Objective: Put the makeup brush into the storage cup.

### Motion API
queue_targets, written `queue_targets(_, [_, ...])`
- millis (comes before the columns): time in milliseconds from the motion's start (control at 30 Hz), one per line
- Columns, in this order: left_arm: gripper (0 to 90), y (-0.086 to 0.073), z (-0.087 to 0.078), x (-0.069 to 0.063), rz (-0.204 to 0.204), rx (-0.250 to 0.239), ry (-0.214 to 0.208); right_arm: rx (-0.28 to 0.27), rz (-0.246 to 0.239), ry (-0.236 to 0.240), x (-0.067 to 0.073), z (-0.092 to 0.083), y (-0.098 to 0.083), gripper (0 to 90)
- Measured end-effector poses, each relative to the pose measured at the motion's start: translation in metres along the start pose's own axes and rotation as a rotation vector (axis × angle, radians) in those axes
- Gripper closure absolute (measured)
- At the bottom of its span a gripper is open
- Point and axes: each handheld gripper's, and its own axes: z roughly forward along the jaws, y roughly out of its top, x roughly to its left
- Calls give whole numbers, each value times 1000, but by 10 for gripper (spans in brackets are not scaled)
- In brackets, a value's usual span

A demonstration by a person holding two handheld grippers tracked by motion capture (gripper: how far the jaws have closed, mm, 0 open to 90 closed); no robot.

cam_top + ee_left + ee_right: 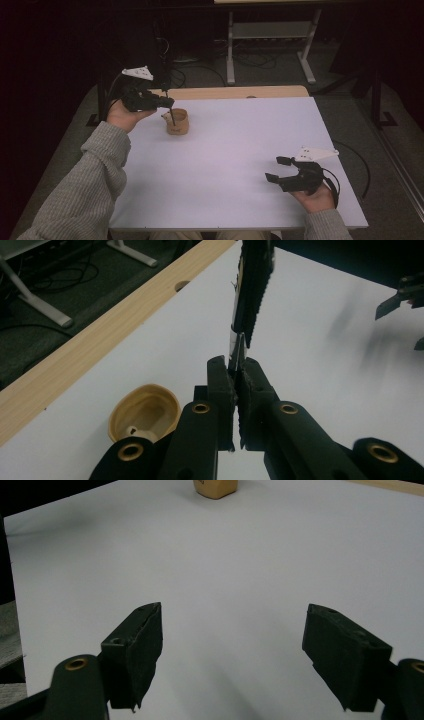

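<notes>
Right gripper [276, 169]: near right corner of table [240, 150], jaws wide apart, nothing between. Left gripper [169, 102]: far left, jaws clamped on thin dark tool [250, 285], tool tip above tan cup [176, 121]. Cup near far edge, upright. Tool's upper end cut off in left gripper view; type unclear.

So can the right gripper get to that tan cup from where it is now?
Probably yes. The right gripper is open and holds nothing, and bare table lies between it and the tan cup. But the left gripper holds a dark stick in or just above the cup, crowding that side.
</notes>
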Motion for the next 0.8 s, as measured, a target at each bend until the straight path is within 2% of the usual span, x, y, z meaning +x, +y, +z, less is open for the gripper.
queue_targets(200, [857, 12, 7, 9, -6, 17, 16, 1, -1, -2, -1, 0, 0, 228])
queue_targets(500, [856, 26, 13, 19, -25, 12, 39, -11, 0, -8, -2, -2, 1, 226])
queue_targets(800, [856, 26, 21, 35, -89, 1, 87, -9, -2, -9, -2, -2, 1, 227])
